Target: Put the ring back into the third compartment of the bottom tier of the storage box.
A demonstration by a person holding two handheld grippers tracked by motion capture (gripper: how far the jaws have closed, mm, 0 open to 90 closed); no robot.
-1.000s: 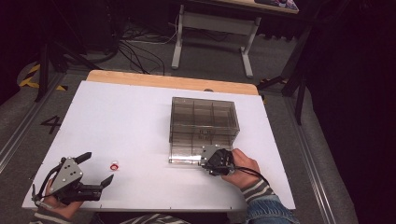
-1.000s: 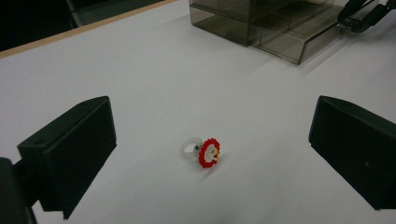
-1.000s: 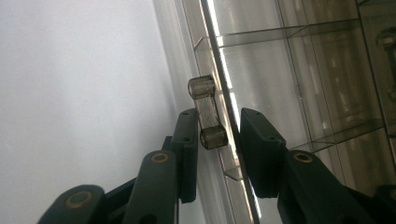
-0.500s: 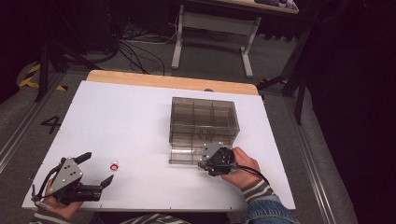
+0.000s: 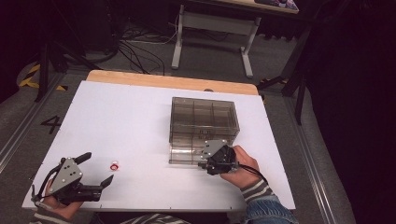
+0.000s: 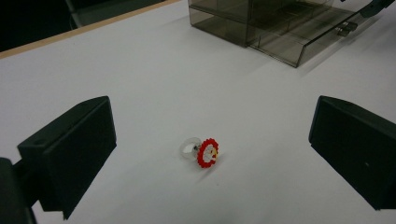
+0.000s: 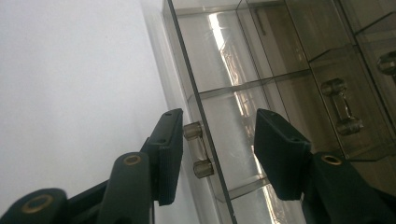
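Note:
A smoky clear drawer cabinet (image 5: 204, 121) stands right of the table's middle. My right gripper (image 5: 204, 162) is at its lower front. In the right gripper view the jaws (image 7: 218, 121) straddle a small metal drawer handle (image 7: 198, 151). They have just been opening: the left pad is close beside the handle and the right pad stands well off it. In the left gripper view the bottom drawer (image 6: 299, 46) seems pulled slightly out. My left gripper (image 5: 100, 167) rests open at the near left. A small clear ring with a red toothed top (image 6: 203, 151) lies between its jaws, untouched.
The white table (image 5: 130, 116) has a wooden strip along its far edge. Beyond it are a desk frame and cables on the floor. The ring (image 5: 114, 165) lies near the front edge, left of the cabinet. Other drawers carry similar handles (image 7: 343, 105).
No clear shift shows in the high view; both hands, the ring and the cabinet keep their places.

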